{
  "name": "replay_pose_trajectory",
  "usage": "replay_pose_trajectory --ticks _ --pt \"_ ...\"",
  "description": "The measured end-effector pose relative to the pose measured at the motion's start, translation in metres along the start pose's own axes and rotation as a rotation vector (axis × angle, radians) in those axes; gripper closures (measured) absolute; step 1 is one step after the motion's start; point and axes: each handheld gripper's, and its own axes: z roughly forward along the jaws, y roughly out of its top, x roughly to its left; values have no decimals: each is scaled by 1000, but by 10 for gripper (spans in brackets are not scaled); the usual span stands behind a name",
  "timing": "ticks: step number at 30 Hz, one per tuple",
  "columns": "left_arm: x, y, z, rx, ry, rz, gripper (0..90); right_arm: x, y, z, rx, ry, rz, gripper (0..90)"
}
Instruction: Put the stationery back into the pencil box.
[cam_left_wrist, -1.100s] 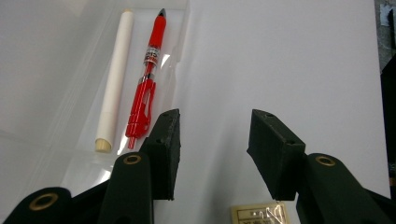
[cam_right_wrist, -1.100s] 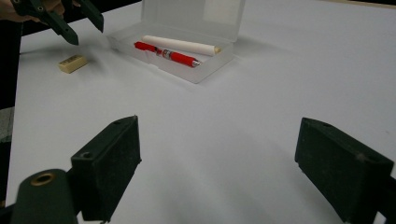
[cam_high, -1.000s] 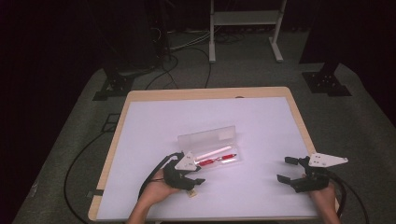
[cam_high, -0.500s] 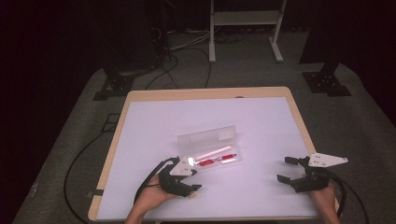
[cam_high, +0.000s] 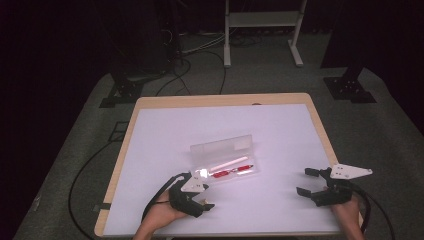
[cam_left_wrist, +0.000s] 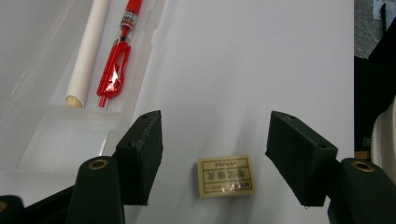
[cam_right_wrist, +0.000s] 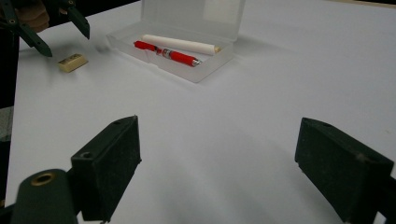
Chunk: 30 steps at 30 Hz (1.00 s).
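So, starting with the eraser: lies flat on the white table, printed label facing up, just off the near-left corner of the clear plastic case, at roughly 7 o'clock from it in the high view. Not inside the case, not touching it either as far as can be made out.

Sits right between the jaws of the left gripper, but with bare table on both sides, so no pinch going on. Worth noting what just changed: those jaws have just been opening, and now stand spread well wider than the eraser.

Could read that two ways, honestly. Either just let go of it there, or widened up to come down around it. Leaning toward the second, given an open case next door that already holds a red pen and a white stick, side by side, with room to spare. Either way, nothing held at this point, so any trip into the case hasn't started.

Moving outward: case lid tipped back toward 12 o'clock, tray side toward the person.

Farther out, at about 4 o'clock from the case, the right gripper, jaws spread wide over bare table, nothing between them. Parked in the same spot as a second ago, so looks like standby while the left does the work.

Next bit probably needs a squeeze across the eraser's short sides, careful not to nudge it under the case edge.
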Motion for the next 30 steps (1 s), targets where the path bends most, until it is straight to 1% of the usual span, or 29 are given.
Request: replay_pose_trajectory --ticks 4,10,11,14,18,20,22,28,30 --pt "-1 -4 2 13 -1 -3 323 0 0 0 0 0 0 135" --pt "-3 -7 4 16 -10 -12 297 0 0 0 0 0 0 134" --pt "-3 -8 4 18 -11 -8 296 0 0 0 1 0 0 134" --pt "-3 -10 6 23 -12 -21 272 0 0 0 1 0 0 134" --pt "-5 -13 7 28 -21 -19 269 0 0 0 1 0 -1 134" --pt "-6 -13 7 23 -20 -21 269 0 0 0 1 0 -1 134" --pt "-6 -14 8 30 -20 -19 272 0 0 0 1 0 -1 134" --pt "-5 -17 10 35 -19 -20 309 0 0 0 1 0 -2 134" --pt "-6 -18 10 32 -24 -15 345 0 0 0 1 0 -1 134"
